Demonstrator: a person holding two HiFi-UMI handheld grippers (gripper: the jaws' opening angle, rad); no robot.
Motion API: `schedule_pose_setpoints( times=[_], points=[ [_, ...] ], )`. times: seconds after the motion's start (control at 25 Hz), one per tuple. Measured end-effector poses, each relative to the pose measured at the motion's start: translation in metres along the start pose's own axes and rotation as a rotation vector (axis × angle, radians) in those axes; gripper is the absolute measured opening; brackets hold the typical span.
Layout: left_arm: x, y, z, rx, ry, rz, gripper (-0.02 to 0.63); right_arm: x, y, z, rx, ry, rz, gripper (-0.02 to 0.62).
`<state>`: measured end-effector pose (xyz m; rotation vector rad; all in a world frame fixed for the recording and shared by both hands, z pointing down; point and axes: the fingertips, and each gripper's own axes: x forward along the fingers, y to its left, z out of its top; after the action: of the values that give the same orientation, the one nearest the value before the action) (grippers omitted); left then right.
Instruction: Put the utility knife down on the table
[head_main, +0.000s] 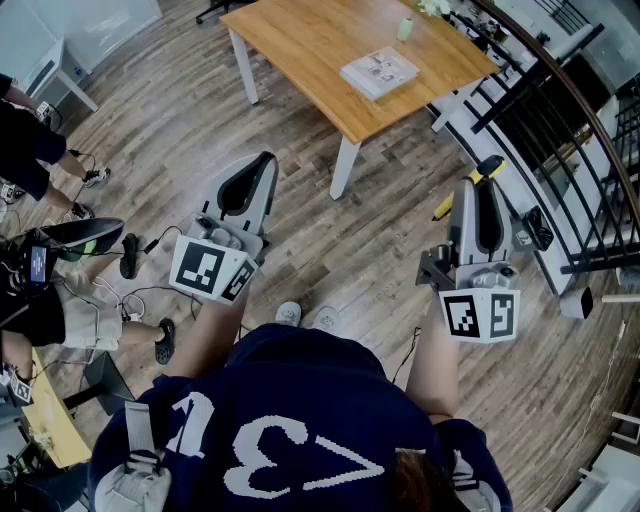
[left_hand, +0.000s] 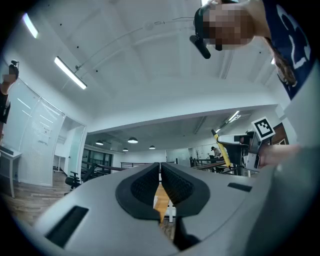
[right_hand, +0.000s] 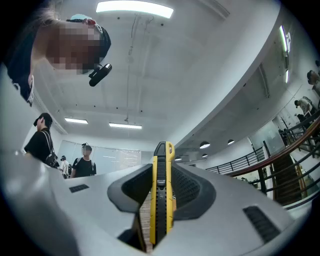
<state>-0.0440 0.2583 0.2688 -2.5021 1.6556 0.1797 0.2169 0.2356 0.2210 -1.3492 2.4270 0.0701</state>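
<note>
Navy shirt (head_main: 285, 400) filled the near edge. Beyond it, the right gripper (head_main: 478, 200) clamped the utility knife (right_hand: 161, 200) between its jaws, up in the air, well apart from the far wooden table (head_main: 320, 50). On the left, the left gripper (left_hand: 160, 170) was closed and empty.

L gripper (left_hand: 160, 167) jaws closed, R gripper (right_hand: 162, 172) clamping utility knife (right_hand: 161, 210)

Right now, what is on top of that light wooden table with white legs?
A flat white booklet and a small pale green bottle; the table's far edge runs out of view.
</note>
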Motion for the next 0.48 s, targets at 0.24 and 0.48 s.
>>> schedule_pose_setpoints(
  times=[0.24, 0.48],
  points=[
    [0.005, -0.004, -0.001, 0.005, 0.001, 0.003, 0.026, -0.002, -0.005, -0.002, 0.038, 0.003, 0.021, 0.124],
    [0.008, -0.007, -0.013, 0.003, 0.016, 0.028, 0.026, 0.001, -0.02, -0.012, 0.061, 0.012, 0.029, 0.124]
  ],
)
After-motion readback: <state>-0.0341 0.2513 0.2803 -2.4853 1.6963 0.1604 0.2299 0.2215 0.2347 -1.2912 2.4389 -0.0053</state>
